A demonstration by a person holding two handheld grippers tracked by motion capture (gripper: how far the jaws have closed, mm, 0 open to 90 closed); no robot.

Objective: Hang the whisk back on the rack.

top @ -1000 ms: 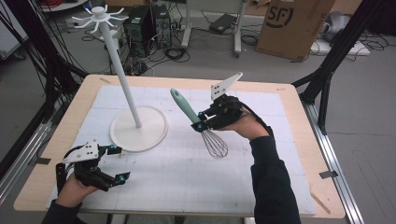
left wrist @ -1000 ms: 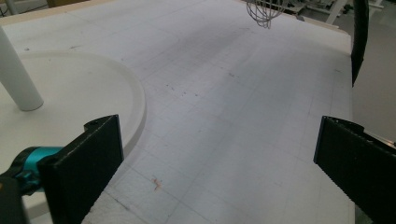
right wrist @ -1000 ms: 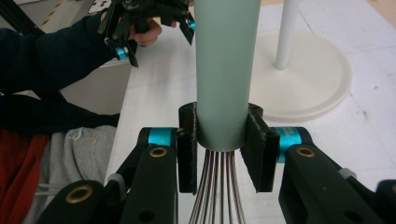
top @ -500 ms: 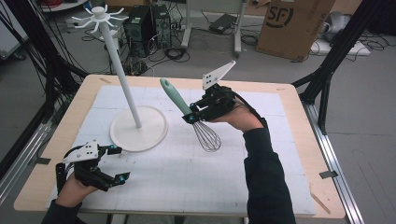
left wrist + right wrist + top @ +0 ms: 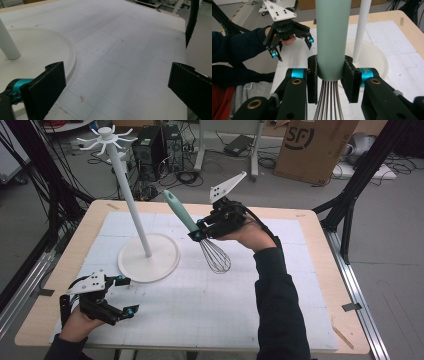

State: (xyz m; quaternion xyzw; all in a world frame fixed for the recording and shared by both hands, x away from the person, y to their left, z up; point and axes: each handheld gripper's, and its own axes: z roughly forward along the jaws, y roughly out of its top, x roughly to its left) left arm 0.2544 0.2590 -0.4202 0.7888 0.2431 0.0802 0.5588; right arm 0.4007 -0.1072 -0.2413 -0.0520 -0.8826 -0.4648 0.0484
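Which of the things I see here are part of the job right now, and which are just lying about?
In the job:
- whisk, clamped at its handle by the right gripper
- white rack, beside it

Lying about:
- left gripper, open, idle at the table edge
- cardboard box on the floor
- computer tower

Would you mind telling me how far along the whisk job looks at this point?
Done: the right gripper has its jaws clamped on the whisk at the base of its green handle, and it is lifted off the table. In hand: carrying it near the white stand. Left, probably: hanging it on a top hook. The left gripper rests open.
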